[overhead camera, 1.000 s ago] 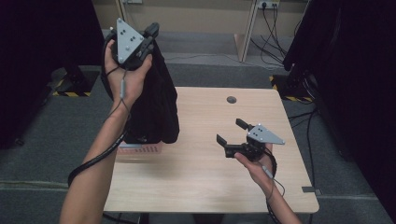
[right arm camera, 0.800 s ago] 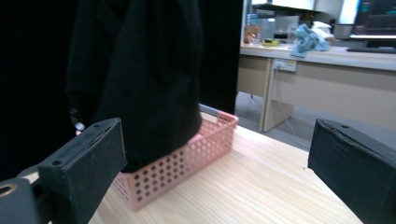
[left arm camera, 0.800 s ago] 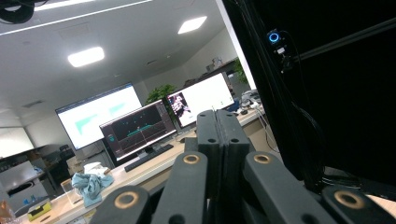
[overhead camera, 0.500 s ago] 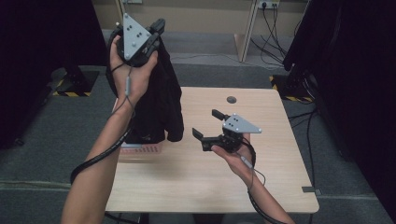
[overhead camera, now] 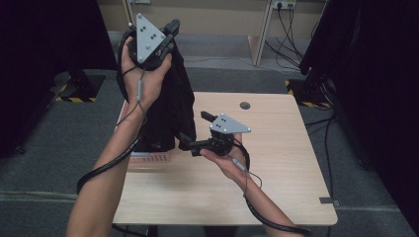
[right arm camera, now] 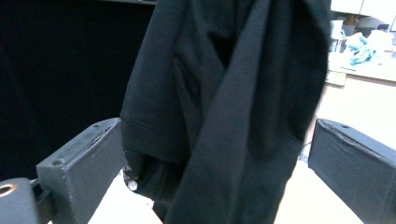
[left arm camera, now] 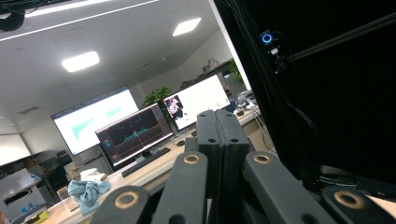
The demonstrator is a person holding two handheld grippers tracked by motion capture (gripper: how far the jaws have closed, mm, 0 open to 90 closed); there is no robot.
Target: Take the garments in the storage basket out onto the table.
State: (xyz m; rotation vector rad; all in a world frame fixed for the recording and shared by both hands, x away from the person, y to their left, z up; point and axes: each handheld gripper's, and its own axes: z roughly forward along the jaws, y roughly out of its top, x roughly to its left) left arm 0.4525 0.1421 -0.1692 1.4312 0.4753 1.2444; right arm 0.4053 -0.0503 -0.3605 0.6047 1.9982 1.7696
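So the left gripper [overhead camera: 170, 29] is held up high with its jaws pressed together, and a black garment [overhead camera: 170, 106] hangs down from it over the left edge of the wooden table [overhead camera: 276, 168]. The pinch point itself is hard to make out in the high view, but it looks like the cloth is clamped there. The right gripper [overhead camera: 197, 131] is down by the garment's lower part, jaws spread wide with the fabric [right arm camera: 224, 107] hanging between them, not pinched.

The black cloth garment [overhead camera: 168, 106] hangs over the left side of the light wooden counter [overhead camera: 276, 163], left of the right gripper [overhead camera: 196, 132].
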